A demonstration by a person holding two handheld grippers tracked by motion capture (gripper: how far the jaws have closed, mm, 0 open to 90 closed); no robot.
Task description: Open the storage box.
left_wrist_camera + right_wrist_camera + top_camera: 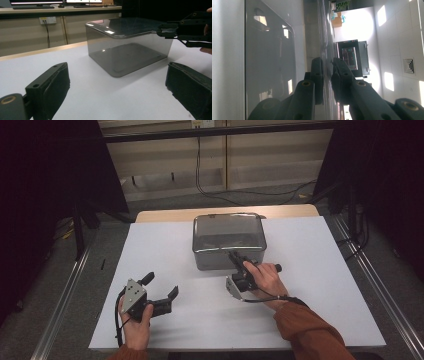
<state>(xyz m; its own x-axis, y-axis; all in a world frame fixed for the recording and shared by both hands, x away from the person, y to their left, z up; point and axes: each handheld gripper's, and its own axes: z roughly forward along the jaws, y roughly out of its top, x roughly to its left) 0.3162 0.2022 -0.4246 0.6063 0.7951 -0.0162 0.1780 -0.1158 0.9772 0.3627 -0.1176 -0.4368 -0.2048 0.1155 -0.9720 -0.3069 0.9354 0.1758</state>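
Now lid rim (325, 45) between fingers (317, 75) (right).

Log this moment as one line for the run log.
right gripper: shut on lid edge | left gripper: open, resting on table | box: lid on

From above we look forward and down on the table (310, 270). Our left gripper view sits low, near the tabletop, facing the grey box (130, 50). The right one, seemingly rolled sideways, presses close; all three share that box.
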